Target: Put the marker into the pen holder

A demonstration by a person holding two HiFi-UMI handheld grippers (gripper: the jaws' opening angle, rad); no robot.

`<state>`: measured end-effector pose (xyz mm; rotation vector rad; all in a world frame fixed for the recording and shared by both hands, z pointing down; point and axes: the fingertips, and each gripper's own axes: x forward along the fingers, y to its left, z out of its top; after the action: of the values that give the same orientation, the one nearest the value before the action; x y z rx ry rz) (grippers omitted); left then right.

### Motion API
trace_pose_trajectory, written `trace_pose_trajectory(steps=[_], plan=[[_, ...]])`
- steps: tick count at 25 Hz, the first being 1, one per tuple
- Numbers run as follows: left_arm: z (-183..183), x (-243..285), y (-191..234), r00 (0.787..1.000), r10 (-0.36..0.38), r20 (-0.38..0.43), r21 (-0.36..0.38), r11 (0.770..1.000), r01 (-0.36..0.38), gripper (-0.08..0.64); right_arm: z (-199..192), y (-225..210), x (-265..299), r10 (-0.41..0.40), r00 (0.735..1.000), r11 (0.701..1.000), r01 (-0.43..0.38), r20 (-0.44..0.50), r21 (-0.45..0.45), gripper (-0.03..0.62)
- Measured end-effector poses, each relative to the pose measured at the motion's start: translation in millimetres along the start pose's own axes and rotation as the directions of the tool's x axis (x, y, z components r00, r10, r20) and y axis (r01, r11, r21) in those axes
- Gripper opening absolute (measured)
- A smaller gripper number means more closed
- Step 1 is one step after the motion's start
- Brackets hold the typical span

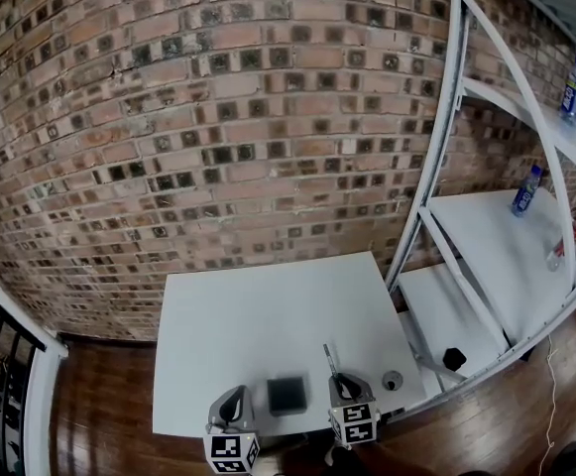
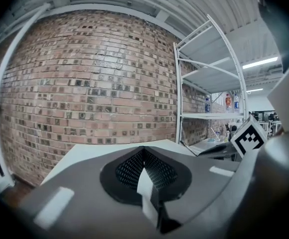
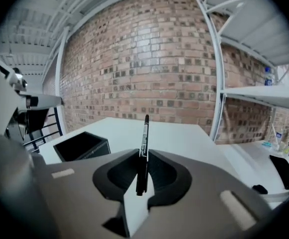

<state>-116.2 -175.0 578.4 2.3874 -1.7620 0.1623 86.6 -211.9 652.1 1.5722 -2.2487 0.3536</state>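
A black marker stands nearly upright, pinched in my right gripper, which is shut on its lower half. In the head view the marker sticks out past the right gripper, just right of the black square pen holder. The pen holder sits on the white table near its front edge, to the left of the marker and apart from it. My left gripper hovers left of the holder. Its jaws are shut with nothing between them.
A small round grey object lies on the table's front right corner. A white metal shelf rack stands to the right with bottles and a small black object. A brick wall rises behind the table.
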Motion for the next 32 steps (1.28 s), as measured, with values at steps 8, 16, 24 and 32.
trace_pose_trajectory(steps=[8, 16, 24, 32], plan=[[13.9, -3.6, -12.1, 0.999, -0.033, 0.034, 0.024, 0.999, 0.032, 0.014, 91.6, 16.4, -44.5, -0.012, 0.949, 1.000, 0.016, 0.315, -0.012, 0.057], [19.5, -13.8, -10.5, 0.998, -0.024, 0.056, 0.042, 0.999, 0.021, 0.014, 109.4, 30.9, -56.8, 0.001, 0.932, 1.000, 0.009, 0.361, -0.027, 0.057], [30.5, -21.9, -10.6, 0.994, -0.033, 0.101, 0.053, 0.998, 0.028, 0.013, 120.0, 55.1, -56.5, 0.042, 0.921, 0.998, -0.025, 0.388, -0.049, 0.057], [31.2, -29.4, 4.4, 0.995, -0.009, 0.100, 0.034, 0.999, 0.005, 0.014, 117.5, 86.1, -44.3, 0.076, 0.921, 0.997, -0.058, 0.381, -0.058, 0.057]])
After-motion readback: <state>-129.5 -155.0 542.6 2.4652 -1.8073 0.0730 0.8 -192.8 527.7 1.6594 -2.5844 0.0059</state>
